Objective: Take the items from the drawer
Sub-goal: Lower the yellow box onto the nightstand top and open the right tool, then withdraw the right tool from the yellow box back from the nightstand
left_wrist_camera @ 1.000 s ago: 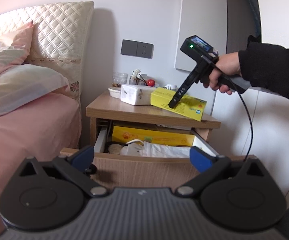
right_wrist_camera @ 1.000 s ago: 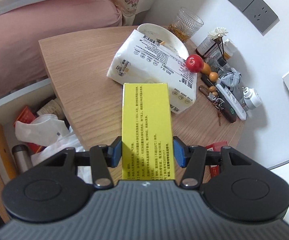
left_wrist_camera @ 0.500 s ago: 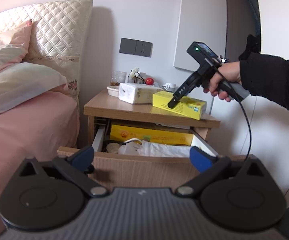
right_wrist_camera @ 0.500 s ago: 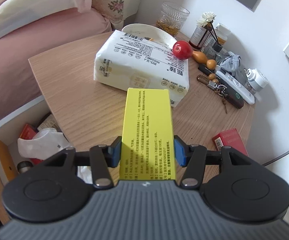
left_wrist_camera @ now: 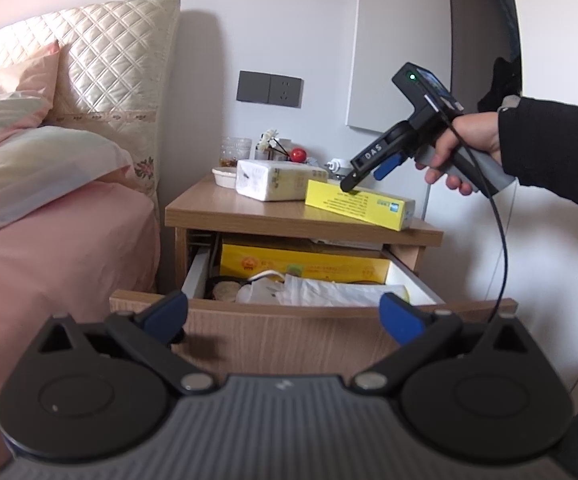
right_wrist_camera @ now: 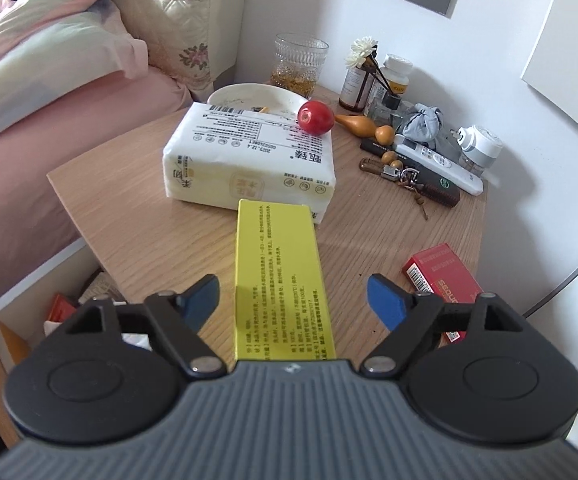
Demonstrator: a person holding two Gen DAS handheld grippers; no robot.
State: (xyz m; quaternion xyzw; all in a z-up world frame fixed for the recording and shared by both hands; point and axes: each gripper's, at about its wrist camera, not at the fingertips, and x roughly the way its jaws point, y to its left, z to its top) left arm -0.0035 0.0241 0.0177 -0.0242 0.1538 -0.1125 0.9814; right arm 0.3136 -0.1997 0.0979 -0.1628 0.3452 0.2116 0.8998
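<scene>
A long yellow box [right_wrist_camera: 281, 280] lies flat on the wooden nightstand top [right_wrist_camera: 137, 216], its far end against a white tissue pack [right_wrist_camera: 249, 160]. My right gripper [right_wrist_camera: 295, 304] is open, blue pads apart on either side of the box and not touching it. From the left wrist view the same yellow box [left_wrist_camera: 359, 204] rests on the nightstand with the right gripper [left_wrist_camera: 363, 166] just above it. The drawer [left_wrist_camera: 289, 328] below stands pulled out, holding a yellow carton [left_wrist_camera: 305, 268] and white bags [left_wrist_camera: 321, 292]. My left gripper [left_wrist_camera: 285, 314] is open in front of the drawer.
The nightstand's back holds a red apple [right_wrist_camera: 316, 117], a glass [right_wrist_camera: 299, 65], a dish [right_wrist_camera: 255, 98], bottles, a remote [right_wrist_camera: 437, 160], keys and a red packet [right_wrist_camera: 445, 276]. A bed with pink bedding [left_wrist_camera: 49, 248] stands to the left. A person's sleeve [left_wrist_camera: 557, 152] reaches in from the right.
My right gripper has opened and let go of the yellow box, which now lies on the nightstand. It also pulled back and levelled a little. The left gripper has stayed open.
</scene>
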